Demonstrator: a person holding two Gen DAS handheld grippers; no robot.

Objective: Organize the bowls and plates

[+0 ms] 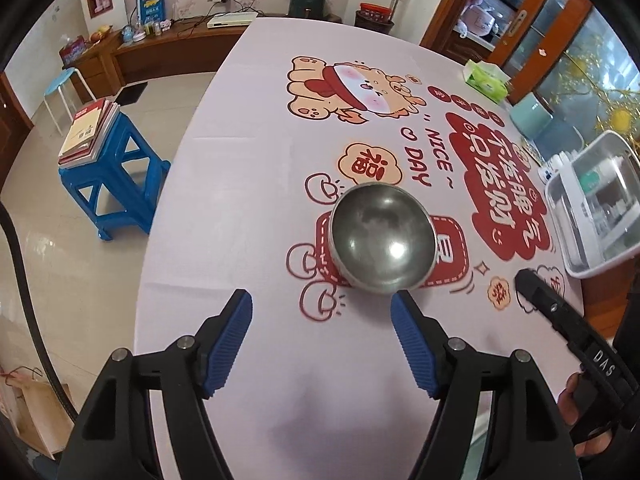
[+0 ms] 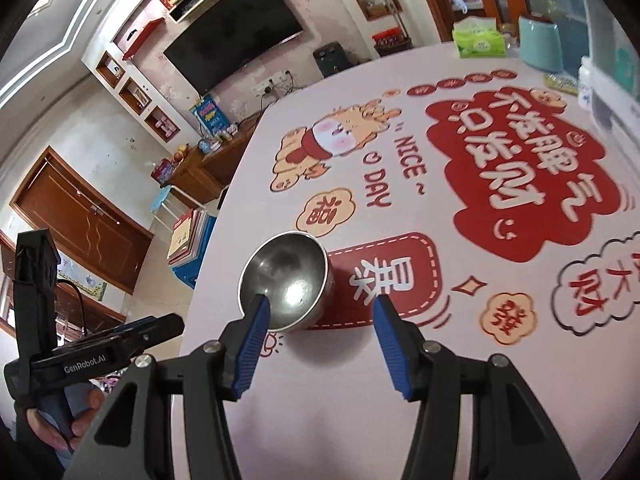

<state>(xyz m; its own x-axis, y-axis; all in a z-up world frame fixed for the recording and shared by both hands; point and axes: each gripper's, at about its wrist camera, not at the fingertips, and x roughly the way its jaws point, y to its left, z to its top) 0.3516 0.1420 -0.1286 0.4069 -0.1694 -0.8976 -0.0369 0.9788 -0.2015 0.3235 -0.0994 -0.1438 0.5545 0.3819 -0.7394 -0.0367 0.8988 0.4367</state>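
Hovering over tablecloth [image 1: 248, 200] | left gripper [image 1: 322, 312] agape, empty | right gripper [image 2: 322, 316] agape, empty | steel bowl [image 1: 382, 238] upright ahead

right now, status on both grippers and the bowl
Left gripper open, empty. Right gripper open, empty. Steel bowl upright on the tablecloth, just ahead of both, untouched. Nothing in the way.

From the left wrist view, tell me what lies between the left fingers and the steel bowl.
Nothing: only bare printed tablecloth separates the left gripper, fingers apart, from the steel bowl. The left wrist view shows it.
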